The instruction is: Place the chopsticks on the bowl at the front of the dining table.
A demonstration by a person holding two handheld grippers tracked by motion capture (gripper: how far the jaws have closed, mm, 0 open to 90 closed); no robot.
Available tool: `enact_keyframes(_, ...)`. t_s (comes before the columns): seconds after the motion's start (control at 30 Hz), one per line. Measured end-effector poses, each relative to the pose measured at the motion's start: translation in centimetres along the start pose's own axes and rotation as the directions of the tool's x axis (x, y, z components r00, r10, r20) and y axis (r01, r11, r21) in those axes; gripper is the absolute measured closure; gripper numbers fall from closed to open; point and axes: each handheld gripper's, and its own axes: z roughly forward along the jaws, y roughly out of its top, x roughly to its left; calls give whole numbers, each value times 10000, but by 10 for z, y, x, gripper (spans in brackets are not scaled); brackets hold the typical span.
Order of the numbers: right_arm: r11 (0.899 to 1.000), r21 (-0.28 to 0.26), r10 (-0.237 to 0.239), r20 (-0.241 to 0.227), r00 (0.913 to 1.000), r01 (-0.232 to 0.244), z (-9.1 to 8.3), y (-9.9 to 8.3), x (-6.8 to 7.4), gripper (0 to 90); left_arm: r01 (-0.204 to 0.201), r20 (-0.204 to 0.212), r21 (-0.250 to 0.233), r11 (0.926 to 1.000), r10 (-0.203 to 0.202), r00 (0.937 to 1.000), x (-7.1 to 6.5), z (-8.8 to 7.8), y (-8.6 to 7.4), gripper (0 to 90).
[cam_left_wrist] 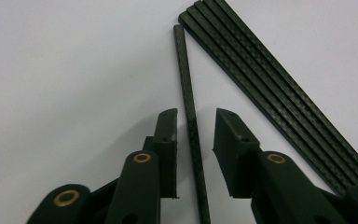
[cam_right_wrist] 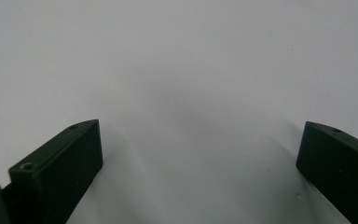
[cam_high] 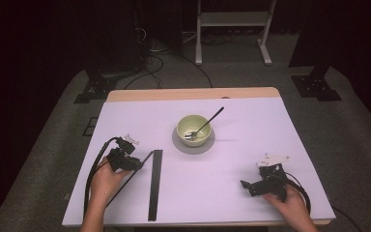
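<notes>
The work in hand is pulling one thin black strip away from the bundle of black strips that lies near the front left corner of the table. So far the strip is fanned out: in the left gripper view its far end sits just beside the end of the bundle and it angles away from the rest toward the camera. The left gripper straddles it, one jaw on each side, with a narrow gap visible between strip and pads on both sides, so the claw is not yet clenched on it; by my reading the pinch and the lift are what remain. The right gripper stands released, its jaws wide apart over bare white surface near the front right corner, with nothing between them. The high view gives what the close ones cannot: the green bowl on a grey saucer toward the middle of the table, a spoon leaning in it with its handle pointing toward the back right, and both hands resting near the front edge, the left gripper at the bundle's far end. Only the left gripper view resolves the woven texture and the separate strips, which from above read as one dark bar.
</notes>
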Motion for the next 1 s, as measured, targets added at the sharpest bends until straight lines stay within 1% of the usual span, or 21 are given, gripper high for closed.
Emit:
enact_keyframes(0.1, 10000, 1, -1, 1, 10000, 1, 0, 0, 0, 0, -6, 31, 131, 9999, 6, 10000, 0, 2, 0, 719)
enact_keyframes(0.13, 10000, 0, 1, 1, 10000, -1, 0, 0, 0, 0, -36, -37, 213, 9998, 37, 10000, -1, 3, 0, 719)
enact_keyframes(0.3, 10000, 0, 2, 1, 10000, -2, 0, 0, 0, 0, -57, -74, 382, 9993, 60, 10000, -1, 4, 1, 738)
enact_keyframes(0.47, 10000, 1, 2, 2, 10000, -2, 0, 0, 0, 0, -15, -173, 414, 9991, 22, 9998, -2, 5, 1, 752)
enact_keyframes(0.53, 10000, 2, -3, 1, 10000, 3, 0, 0, 0, 0, 83, -179, 407, 9991, -76, 9998, -2, 5, 1, 753)
enact_keyframes(0.6, 10000, 0, 2, 2, 10000, -2, 0, 0, 0, 0, 90, -334, 390, 9992, -77, 9994, -3, 5, 1, 768)
enact_keyframes(0.63, 10000, 1, 2, 2, 10000, -2, 0, 0, 0, 0, 90, -334, 390, 9992, -77, 9994, -3, 5, 1, 784)
enact_keyframes(0.67, 10000, 1, 2, 2, 10000, -2, 0, 0, 0, 0, 59, -417, 462, 9989, -40, 9991, -3, 5, 1, 784)
enact_keyframes(0.73, 10000, 1, -2, 2, 10000, 2, 0, 0, 0, 0, 88, -552, 539, 9985, -59, 9985, -4, 5, 2, 813)
enact_keyframes(0.83, 10000, 1, 0, 1, 10000, 0, 0, 0, 0, 0, 135, -620, 610, 9980, -97, 9980, -5, 5, 2, 836)
enact_keyframes(1.0, 10000, 0, -2, 2, 10000, 2, 0, 0, 0, 0, 257, -583, 600, 9979, -222, 9981, -5, 5, 2, 844)
